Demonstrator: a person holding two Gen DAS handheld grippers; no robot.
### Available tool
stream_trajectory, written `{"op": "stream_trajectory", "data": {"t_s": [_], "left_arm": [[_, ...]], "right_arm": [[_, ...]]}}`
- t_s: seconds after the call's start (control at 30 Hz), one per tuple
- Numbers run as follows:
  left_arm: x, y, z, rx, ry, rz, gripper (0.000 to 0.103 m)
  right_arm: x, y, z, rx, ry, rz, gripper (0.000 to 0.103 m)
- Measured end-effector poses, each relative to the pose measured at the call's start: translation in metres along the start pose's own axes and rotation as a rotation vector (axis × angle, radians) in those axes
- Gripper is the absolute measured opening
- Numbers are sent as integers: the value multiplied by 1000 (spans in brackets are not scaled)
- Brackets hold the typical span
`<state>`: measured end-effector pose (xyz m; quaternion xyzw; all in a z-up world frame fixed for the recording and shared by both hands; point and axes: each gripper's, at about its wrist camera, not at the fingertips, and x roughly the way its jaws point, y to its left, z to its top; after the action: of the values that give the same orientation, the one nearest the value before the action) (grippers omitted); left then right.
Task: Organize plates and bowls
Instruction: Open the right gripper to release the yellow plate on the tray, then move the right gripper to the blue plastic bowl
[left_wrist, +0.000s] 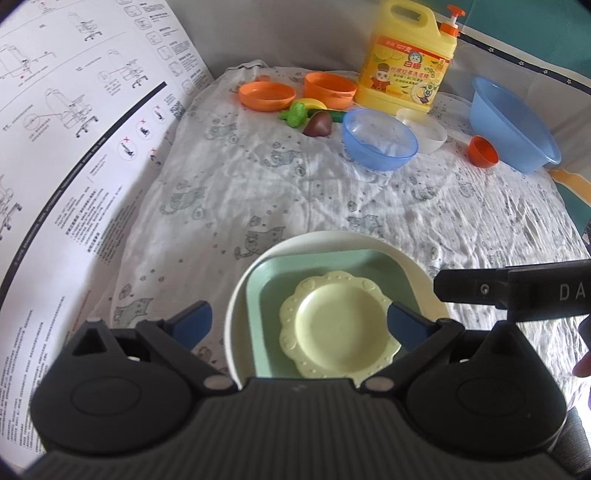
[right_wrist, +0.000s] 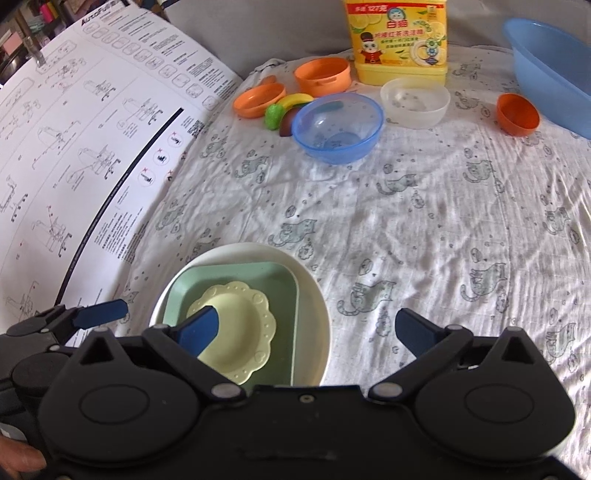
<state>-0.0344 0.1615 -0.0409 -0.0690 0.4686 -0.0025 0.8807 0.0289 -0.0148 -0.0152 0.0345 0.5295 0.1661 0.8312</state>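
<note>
fingers (left_wrist: 192, 323) apart over stacked plates (left_wrist: 334, 328)

Left gripper (left_wrist: 300, 324): jaws spread wide, blue pads (left_wrist: 192, 322) well apart, nothing held between them, body angled down and forward. Right gripper (right_wrist: 309, 332): jaws also spread wide, blue fingertips (right_wrist: 202, 328) far apart, nothing clamped, same downward-forward tilt. The two sit side by side, left one just to the left of the right one: in the right wrist view the left gripper's black body and one blue finger show at the lower left edge; in the left wrist view the right gripper's black side shows at the right edge. Bit of a thumb (right_wrist: 22, 459) visible at bottom left of the right wrist view.
</note>
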Motion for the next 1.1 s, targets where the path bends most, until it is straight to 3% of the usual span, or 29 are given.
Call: {"op": "stream_trajectory", "data": {"t_s": [0.63,1.1], "left_arm": [[30,-36,63,79,-34,18,103],[87,-55,133,99,-42,37,103]], "right_arm": [[2,-63,31,162,-58,-34,103],[31,-102,91,282,-78,-23,103]]}}
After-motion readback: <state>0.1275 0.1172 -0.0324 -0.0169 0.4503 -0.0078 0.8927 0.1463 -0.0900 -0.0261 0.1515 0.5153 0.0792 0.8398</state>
